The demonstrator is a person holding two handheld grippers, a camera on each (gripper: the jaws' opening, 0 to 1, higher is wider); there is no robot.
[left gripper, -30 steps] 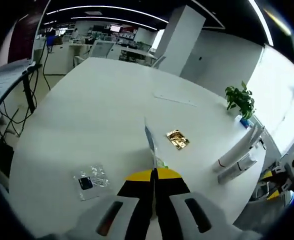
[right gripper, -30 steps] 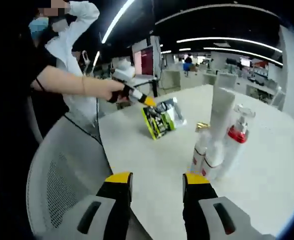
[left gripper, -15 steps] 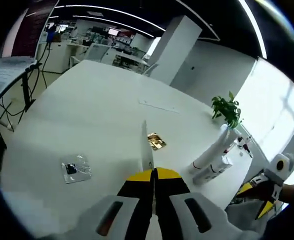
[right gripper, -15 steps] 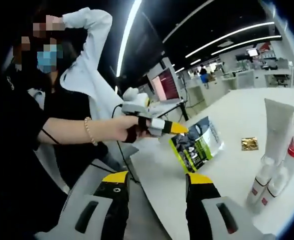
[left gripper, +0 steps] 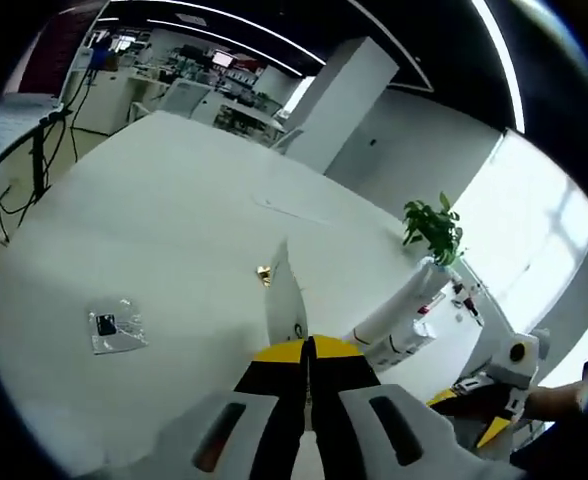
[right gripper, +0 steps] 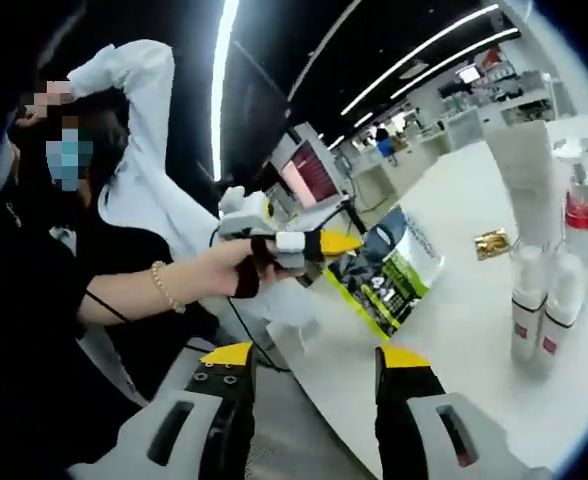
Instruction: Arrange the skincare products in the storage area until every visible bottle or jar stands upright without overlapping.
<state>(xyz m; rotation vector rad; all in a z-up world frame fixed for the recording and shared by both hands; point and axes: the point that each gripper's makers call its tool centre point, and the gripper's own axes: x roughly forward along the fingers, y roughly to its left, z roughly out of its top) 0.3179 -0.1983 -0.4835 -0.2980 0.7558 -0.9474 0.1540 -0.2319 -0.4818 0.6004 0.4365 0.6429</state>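
The left gripper (left gripper: 308, 350), low in the left gripper view, pinches a flat pouch (right gripper: 386, 272) lifted off the table (left gripper: 154, 240), so this piece is not yet placed. At the right of the right gripper view the tube (right gripper: 526, 180) and bottles (right gripper: 544, 300) already stand upright, close together. The right gripper (right gripper: 314, 358), at bottom centre, is spread and holds nothing.
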